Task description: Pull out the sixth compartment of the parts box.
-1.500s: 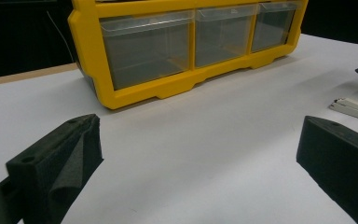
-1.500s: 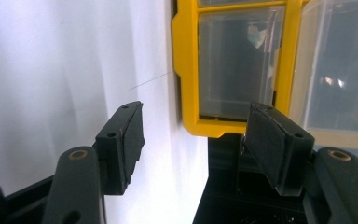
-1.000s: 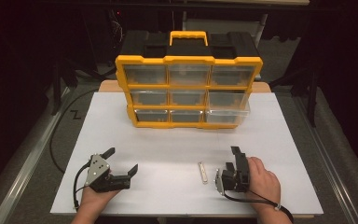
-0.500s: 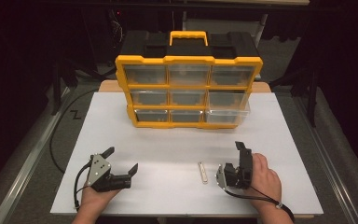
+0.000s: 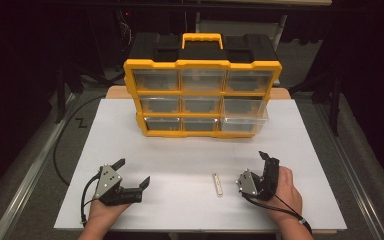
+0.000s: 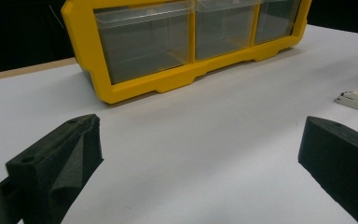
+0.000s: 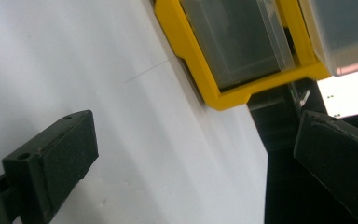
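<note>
Both grippers rest wide apart and empty: left gripper (image 5: 132,173), right gripper (image 5: 255,167) just opened beside the small white bar (image 5: 218,184).

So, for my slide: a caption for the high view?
Open grippers flank a small white bar before a yellow drawer organizer.

Bright white tabletop (image 5: 180,165) against dark surroundings, soft faint shadows, slightly grainy (gripper views softest up close)

White tabletop (image 5: 130,130) on wooden board; dark room behind; grey floor (image 5: 25,165) at sides.
</note>
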